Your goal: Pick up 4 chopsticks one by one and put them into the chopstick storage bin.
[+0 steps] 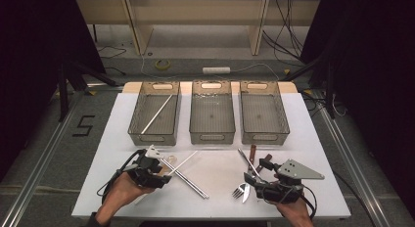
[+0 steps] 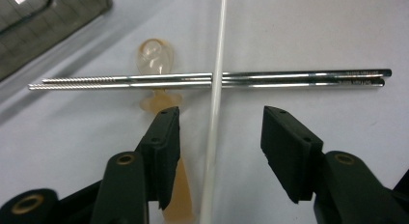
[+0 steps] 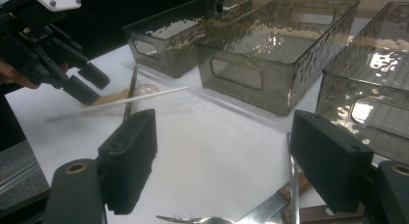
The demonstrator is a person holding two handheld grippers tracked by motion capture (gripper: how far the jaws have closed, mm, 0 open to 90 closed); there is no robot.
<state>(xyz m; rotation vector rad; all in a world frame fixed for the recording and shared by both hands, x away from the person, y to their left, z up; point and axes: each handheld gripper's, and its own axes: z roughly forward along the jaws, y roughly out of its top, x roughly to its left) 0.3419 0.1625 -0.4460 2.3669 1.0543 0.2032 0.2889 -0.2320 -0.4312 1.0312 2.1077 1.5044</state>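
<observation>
My left gripper [image 1: 162, 172] [image 2: 219, 115] sits low over the table at the front left, open. A white chopstick [image 2: 218, 50] [image 1: 188, 157] runs between its jaws, and neither pad touches it. The stick lies across a pair of metal chopsticks [image 2: 299, 78] [image 1: 192, 184], with a clear amber spoon [image 2: 154, 57] [image 1: 170, 160] under them. My right gripper [image 1: 257, 172] [image 3: 224, 125] stands wide open at the front right, nothing between its pads. Just below it lie a fork [image 3: 193, 219] [image 1: 239, 190] and a knife [image 3: 270, 209]. The right gripper view catches the left gripper [image 3: 89, 84] beside the white chopstick [image 3: 144, 96].
Three smoky clear bins stand in a row at the back of the white table: left bin [image 1: 134, 124], middle bin [image 1: 212, 137], right bin [image 1: 264, 137]. A white chopstick [image 1: 156, 114] lies in the left one. A brown-handled utensil [image 1: 252, 152] lies near the right gripper.
</observation>
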